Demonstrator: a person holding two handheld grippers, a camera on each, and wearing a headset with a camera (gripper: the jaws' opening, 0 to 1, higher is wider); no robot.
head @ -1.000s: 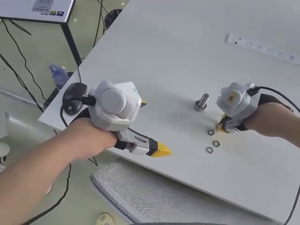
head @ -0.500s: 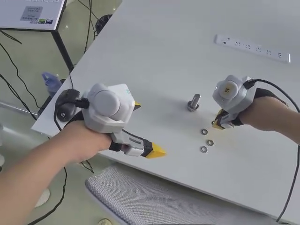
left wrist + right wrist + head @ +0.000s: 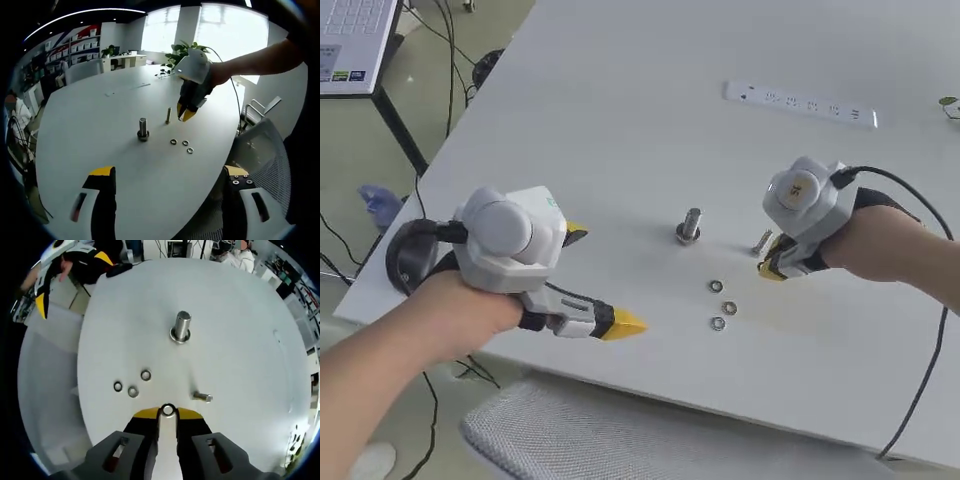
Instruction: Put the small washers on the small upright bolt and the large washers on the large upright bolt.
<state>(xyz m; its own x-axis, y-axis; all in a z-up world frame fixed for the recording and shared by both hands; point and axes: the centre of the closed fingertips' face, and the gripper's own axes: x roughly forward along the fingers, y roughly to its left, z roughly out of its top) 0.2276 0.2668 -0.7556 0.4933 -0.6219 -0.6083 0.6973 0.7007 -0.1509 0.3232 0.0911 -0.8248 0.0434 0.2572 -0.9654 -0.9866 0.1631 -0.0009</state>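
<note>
My right gripper (image 3: 168,416) is shut on a small metal washer (image 3: 168,410) pinched at its yellow tips. In the head view that right gripper (image 3: 772,268) hovers just right of the thin small upright bolt (image 3: 763,242). The large upright bolt (image 3: 690,225) stands further left, with a ring around its base (image 3: 179,336). Three loose washers (image 3: 720,305) lie on the white table in front of the bolts. My left gripper (image 3: 168,175) is open and holds nothing, near the table's front edge, well left of the large bolt (image 3: 143,129) and the washers (image 3: 183,144).
A white power strip (image 3: 798,103) lies at the far side of the table (image 3: 620,120). A grey chair back (image 3: 580,440) sits below the table's front edge. Cables and a laptop stand (image 3: 350,50) are on the floor side at the left.
The head camera has swung, shifting the whole picture left. My right gripper has drawn slightly right of the loose washers, and the small bolt beside it now shows. The left gripper has barely moved.
</note>
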